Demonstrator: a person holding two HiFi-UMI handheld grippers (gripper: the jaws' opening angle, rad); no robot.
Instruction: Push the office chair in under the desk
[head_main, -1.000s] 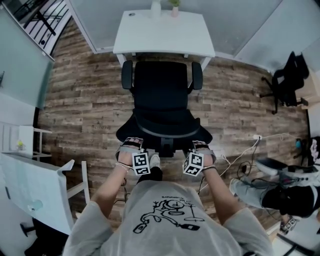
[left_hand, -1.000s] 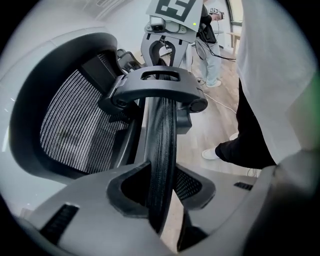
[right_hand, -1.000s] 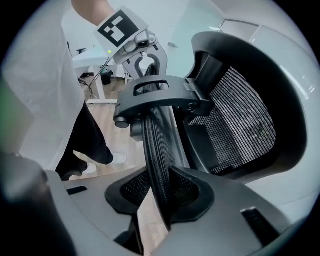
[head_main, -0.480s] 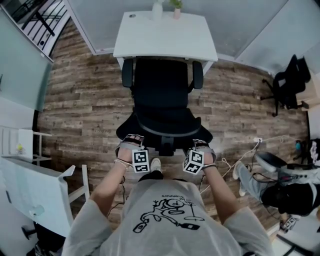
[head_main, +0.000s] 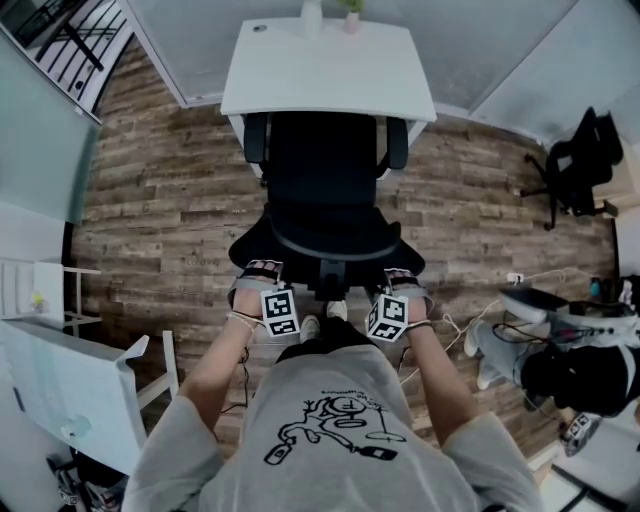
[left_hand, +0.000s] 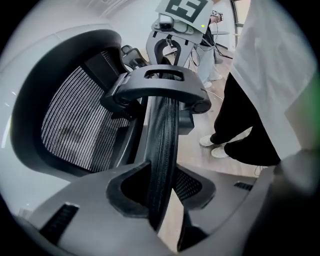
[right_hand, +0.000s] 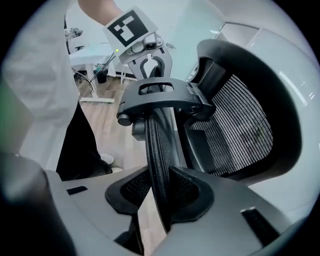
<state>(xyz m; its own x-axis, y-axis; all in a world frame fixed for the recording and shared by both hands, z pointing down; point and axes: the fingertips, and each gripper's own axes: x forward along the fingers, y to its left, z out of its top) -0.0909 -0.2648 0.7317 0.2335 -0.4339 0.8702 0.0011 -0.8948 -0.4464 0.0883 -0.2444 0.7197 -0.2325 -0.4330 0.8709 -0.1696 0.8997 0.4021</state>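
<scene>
A black mesh office chair (head_main: 325, 170) faces the white desk (head_main: 320, 75), its armrests at the desk's front edge. In the head view my left gripper (head_main: 262, 285) and right gripper (head_main: 400, 290) sit on the top rim of the backrest, one at each side. In the left gripper view the backrest rim (left_hand: 162, 130) runs between the jaws of the left gripper (left_hand: 160, 187), which are closing on it. The right gripper (right_hand: 162, 187) pinches the same rim (right_hand: 157, 145) between its pads.
A second black chair (head_main: 575, 165) stands at the right wall. Cables (head_main: 480, 330) and another person's legs (head_main: 560, 375) are on the wooden floor at my right. A white table (head_main: 60, 390) is at the lower left. Small items (head_main: 312, 15) stand at the desk's back edge.
The chair has rolled a little toward the desk, with both grippers and my body following it forward. The grips on the backrest rim look unchanged.
</scene>
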